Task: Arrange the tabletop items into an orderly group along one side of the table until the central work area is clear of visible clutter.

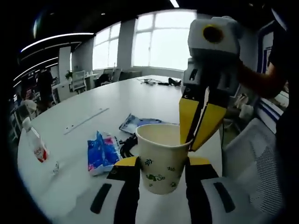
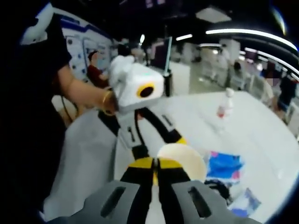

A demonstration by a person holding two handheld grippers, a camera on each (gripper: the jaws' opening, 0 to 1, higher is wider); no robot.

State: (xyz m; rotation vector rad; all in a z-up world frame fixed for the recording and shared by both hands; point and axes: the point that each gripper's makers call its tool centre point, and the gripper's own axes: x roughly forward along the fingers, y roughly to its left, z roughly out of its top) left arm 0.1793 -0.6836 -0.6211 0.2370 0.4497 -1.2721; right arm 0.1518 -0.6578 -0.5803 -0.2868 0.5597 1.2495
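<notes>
- Biggest worry for us: the paper cup [image 1: 161,156] has two grippers on it at once. If the two hands pull apart even a bit, that thin wall probably buckles or the rim tears.
- Second worry: letting go in the wrong order. The cup looks lifted above the table [image 1: 93,112], so it could tip and land among the clutter.
- The left gripper [image 1: 161,170] has its jaws spread about a cup's width and pressed on either side of the cup, so we call that a grip on the body.
- The right gripper [image 2: 156,169] has its jaws nearly together. In the left gripper view it comes down from above and pinches the cup's rim, one jaw inside and one outside.
- Not yet tidied: the blue snack packet [image 1: 101,153], a second blue packet [image 1: 135,123] behind it, and the small bottle [image 1: 35,142] off near the table edge.
</notes>
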